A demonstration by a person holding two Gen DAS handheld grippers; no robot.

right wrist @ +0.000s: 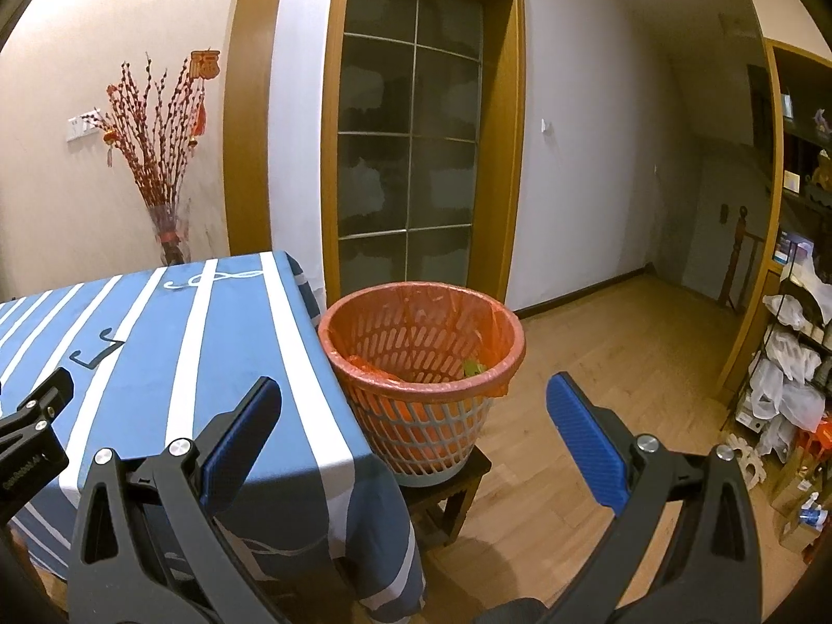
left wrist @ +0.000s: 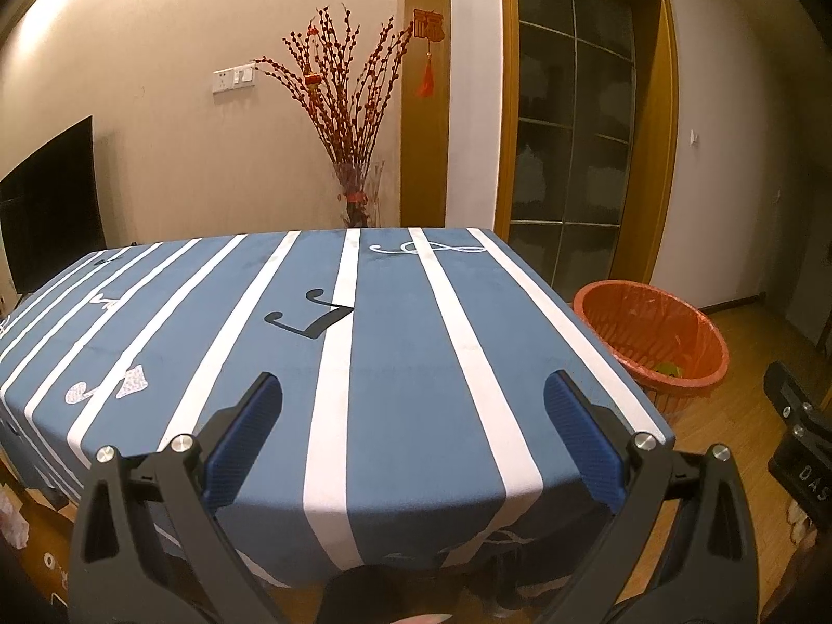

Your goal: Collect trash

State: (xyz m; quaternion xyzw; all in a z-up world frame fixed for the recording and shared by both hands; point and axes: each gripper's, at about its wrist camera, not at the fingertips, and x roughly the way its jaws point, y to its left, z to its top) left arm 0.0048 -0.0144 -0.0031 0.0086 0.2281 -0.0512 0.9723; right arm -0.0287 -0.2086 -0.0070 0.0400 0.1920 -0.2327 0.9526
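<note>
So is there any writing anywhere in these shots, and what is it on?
"福": on the red hanging ornament on the wooden door frame.
"DAS", cut off at the picture's edge: white letters on the black body of the right gripper, seen from the left wrist.
Small white print on the black body of the left gripper, seen from the right wrist: too blurred to read.
The tablecloth bears only musical notes and a clef, no words.

Your worktop [left wrist: 395, 364]: blue cloth, white stripes, black and white music notes. Your basket [right wrist: 421, 364]: pale lattice, orange-red liner, green scrap inside. Your gripper pads [right wrist: 587, 437]: blue, black frames.
</note>
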